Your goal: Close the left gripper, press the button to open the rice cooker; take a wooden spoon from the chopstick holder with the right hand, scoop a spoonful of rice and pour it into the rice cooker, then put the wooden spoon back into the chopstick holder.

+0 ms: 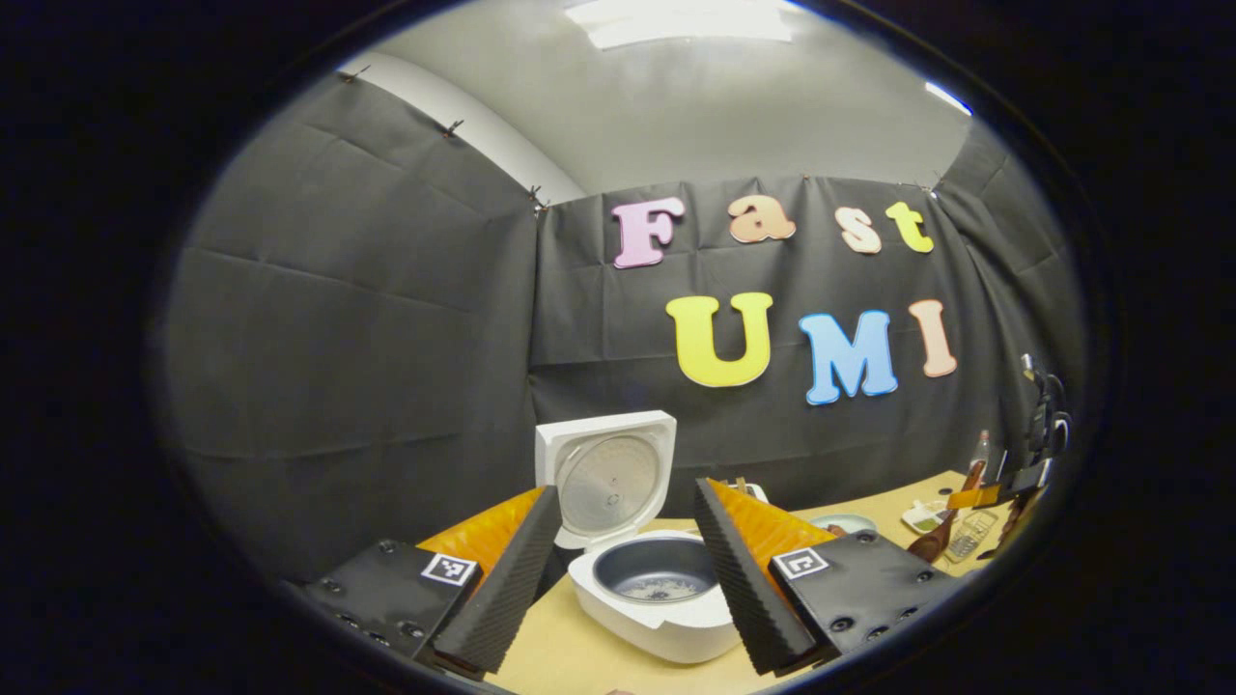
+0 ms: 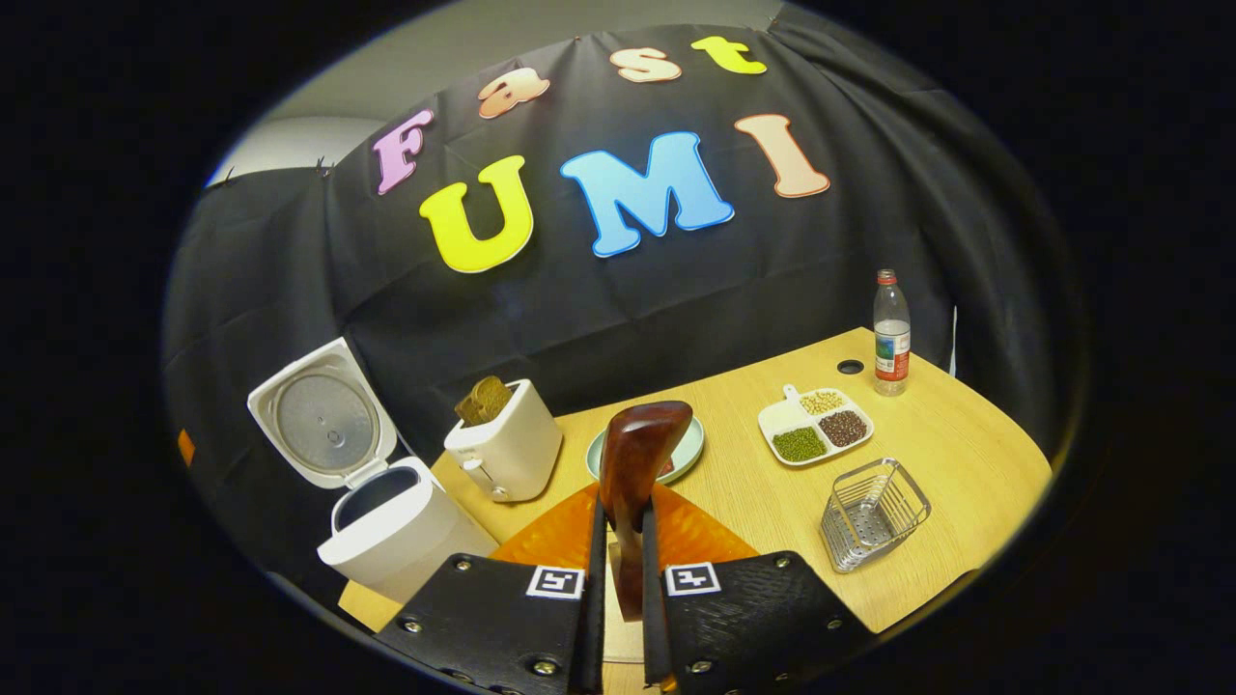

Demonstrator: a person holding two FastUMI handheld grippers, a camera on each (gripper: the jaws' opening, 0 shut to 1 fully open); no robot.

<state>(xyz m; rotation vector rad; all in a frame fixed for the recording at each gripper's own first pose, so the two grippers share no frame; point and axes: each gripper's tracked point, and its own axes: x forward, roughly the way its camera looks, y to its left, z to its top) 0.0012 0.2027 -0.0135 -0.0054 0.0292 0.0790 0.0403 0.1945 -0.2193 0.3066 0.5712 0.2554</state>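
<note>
wooden spoon [image 2: 632,473], dark glossy reddish-brown, bowl upward

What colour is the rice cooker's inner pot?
Dark grey inner pot, inside the white rice cooker; clearest in the left gripper view.

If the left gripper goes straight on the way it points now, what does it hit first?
Probably the rice cooker: its open pot sits between the left gripper fingers, its raised lid just behind. Depth is unclear, so which part it meets first is uncertain.
</note>
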